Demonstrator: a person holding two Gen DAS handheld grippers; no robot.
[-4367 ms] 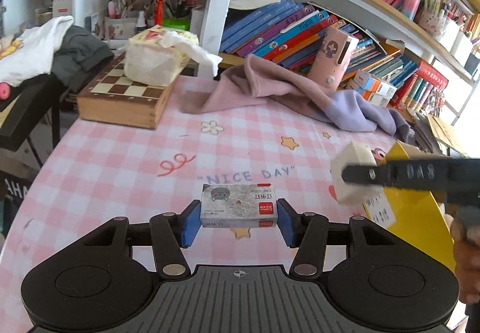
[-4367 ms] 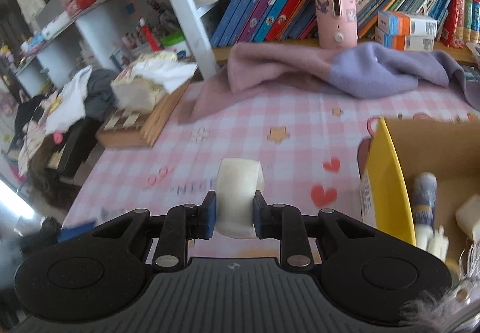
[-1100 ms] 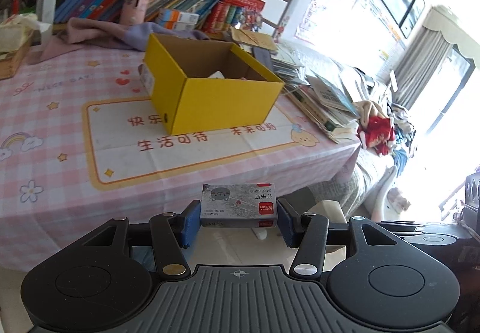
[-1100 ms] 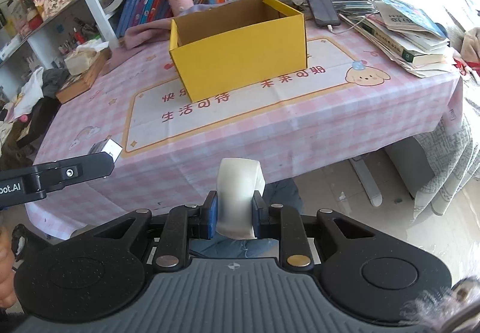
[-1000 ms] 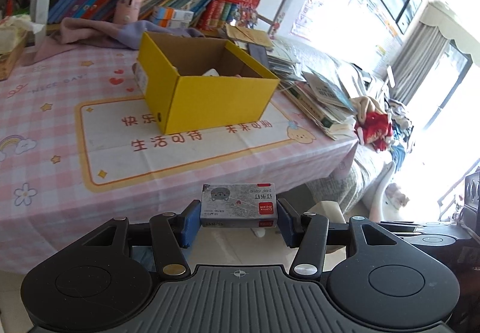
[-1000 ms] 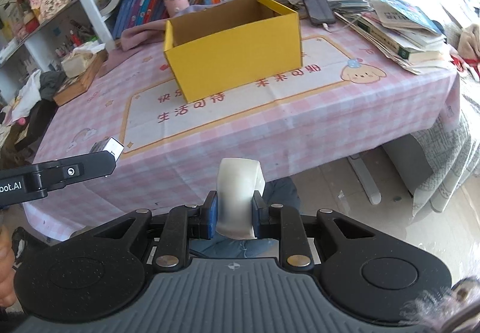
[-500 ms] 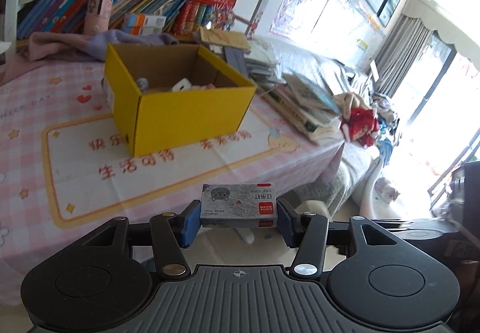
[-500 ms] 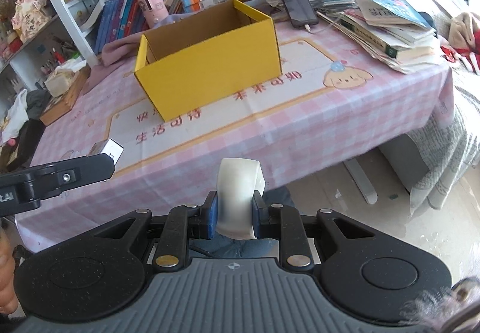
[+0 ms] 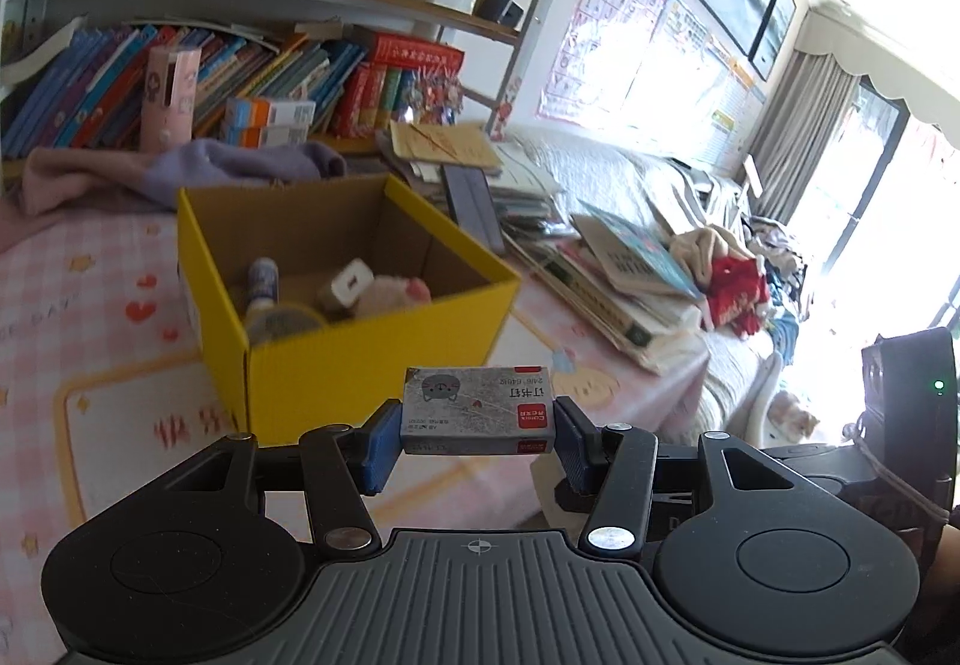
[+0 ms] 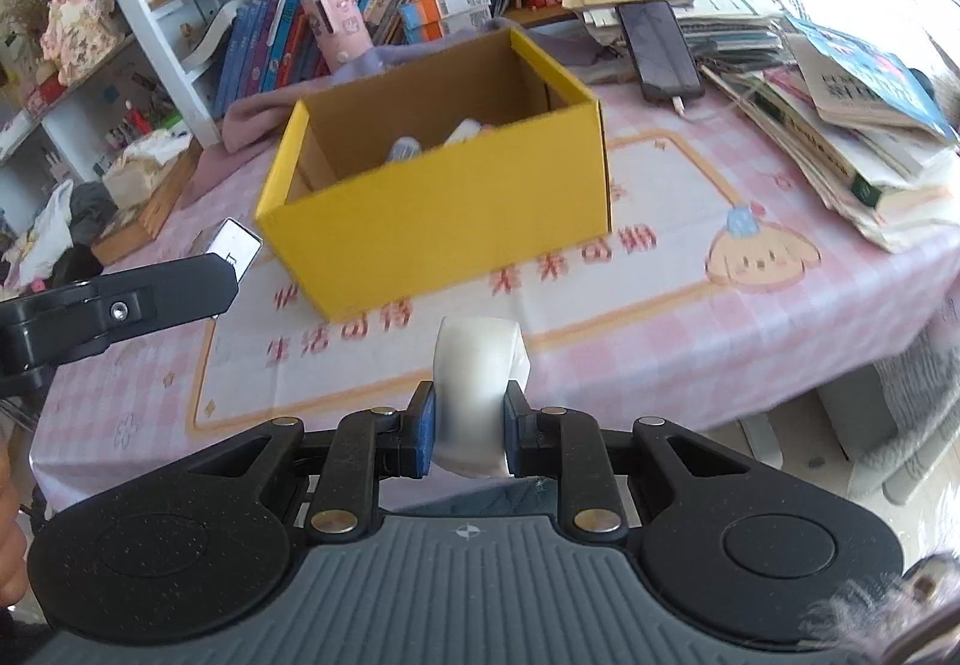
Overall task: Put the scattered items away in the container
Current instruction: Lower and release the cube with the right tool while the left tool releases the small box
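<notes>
Left wrist view: the left claw [image 9: 477,440] is closed tight on a small grey staple box [image 9: 477,411], one blue pad on each end. The staple box sits flat between the pads, in the air in front of the yellow cardboard box [image 9: 372,365].

The yellow cardboard box stands open on the counter [image 9: 90,365], on the pink checked cloth. Inside it lie a glue stick [image 9: 263,278], a white plug [image 9: 348,284], a pink fluffy thing [image 9: 393,293] and a round thing that is too blurry to name.

In the right wrist view, the right claw [image 10: 465,428] squeezes a white roll of tape [image 10: 477,395], standing on its edge. The roll is in the air near the counter's front edge. A phone [image 10: 657,50] lies on a pile of books [image 10: 852,125] at the counter's right side.
</notes>
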